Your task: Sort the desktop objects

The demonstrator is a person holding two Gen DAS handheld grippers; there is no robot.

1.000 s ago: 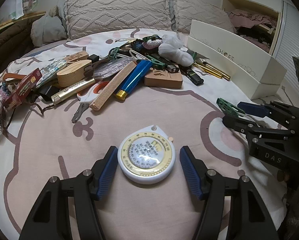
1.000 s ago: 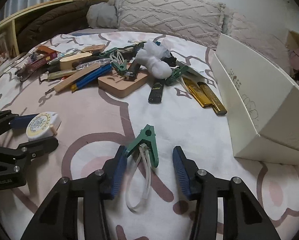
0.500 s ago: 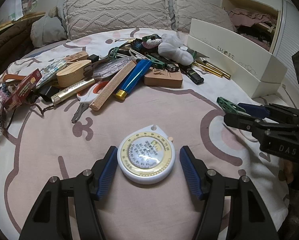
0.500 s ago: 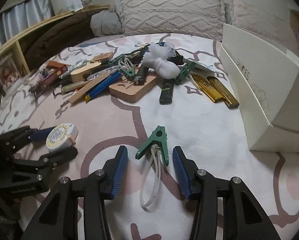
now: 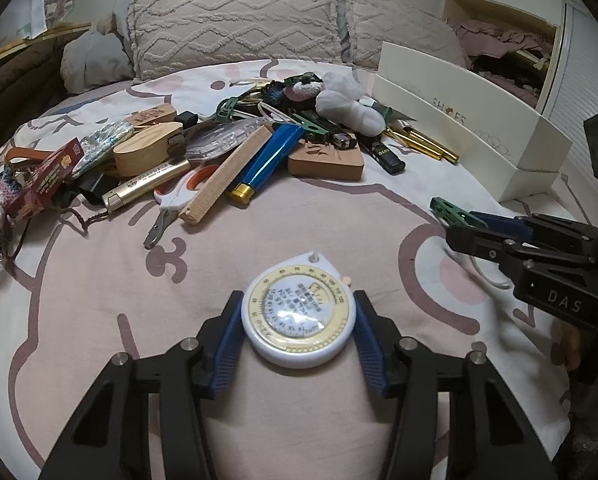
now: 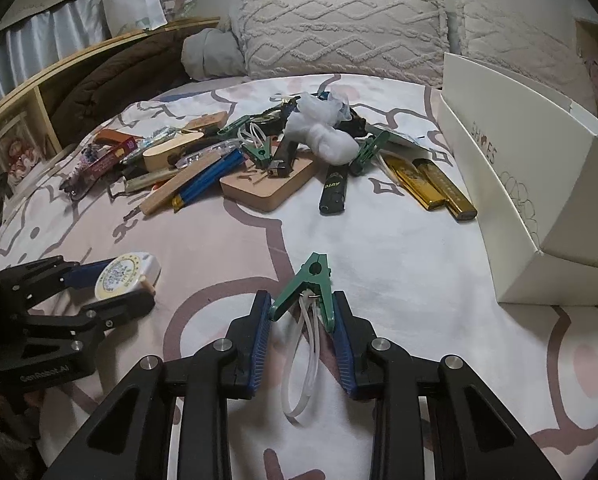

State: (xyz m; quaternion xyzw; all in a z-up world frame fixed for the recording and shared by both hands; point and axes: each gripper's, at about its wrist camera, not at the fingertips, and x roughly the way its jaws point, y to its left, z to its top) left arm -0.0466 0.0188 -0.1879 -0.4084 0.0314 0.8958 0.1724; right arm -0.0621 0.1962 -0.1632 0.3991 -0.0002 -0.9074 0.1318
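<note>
A round white tape measure [image 5: 299, 316] with a yellow dial lies on the pink patterned bedsheet. My left gripper [image 5: 297, 300] is closing on it, and both blue pads touch its sides. In the right wrist view the same left gripper [image 6: 119, 284] grips the tape measure [image 6: 125, 274] at the left. A green clip [image 6: 311, 276] with a white loop strap [image 6: 303, 364] lies on the sheet. My right gripper [image 6: 301, 298] is closing on it, its pads against the clip's two handles. In the left wrist view, the right gripper [image 5: 463, 226] and the green clip [image 5: 447, 208] show at the right.
A pile of small objects lies further back: a blue tube [image 5: 267, 160], a wood block [image 6: 271, 184], a black lighter [image 6: 333, 192], gold bars [image 6: 431, 184], scissors and more clips. A white shoe box [image 6: 539, 184] stands open at the right. Pillows [image 5: 235, 28] line the headboard.
Both grippers' jaws have narrowed: the left pads now touch the tape measure, the right pads now touch the green clip. The right view has rolled a little.
</note>
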